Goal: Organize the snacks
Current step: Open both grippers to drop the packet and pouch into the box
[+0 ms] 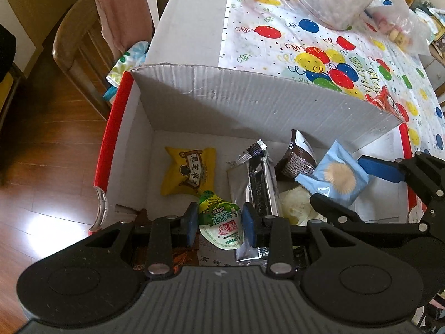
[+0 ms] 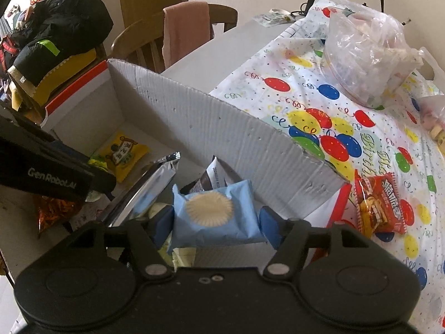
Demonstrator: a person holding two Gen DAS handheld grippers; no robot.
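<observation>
A white cardboard box (image 1: pixel 250 97) with red edges stands open below both grippers. My left gripper (image 1: pixel 220 224) is shut on a green and white snack packet (image 1: pixel 219 217) just above the box floor. My right gripper (image 2: pixel 215 224) is shut on a light blue biscuit packet (image 2: pixel 214 214) over the box's right side; the left wrist view shows that packet (image 1: pixel 339 175) too. Inside lie a yellow packet (image 1: pixel 190 171), a silver packet (image 1: pixel 261 183) and a dark brown packet (image 1: pixel 299 158). A red snack packet (image 2: pixel 381 206) lies on the tablecloth outside the box.
The box's tall flap (image 2: pixel 222 130) rises between the box and the balloon tablecloth (image 2: pixel 319 105). A clear plastic bag (image 2: pixel 367 53) sits further back on the table. A wooden chair with a pink cloth (image 1: pixel 119 14) stands to the left, above wooden floor.
</observation>
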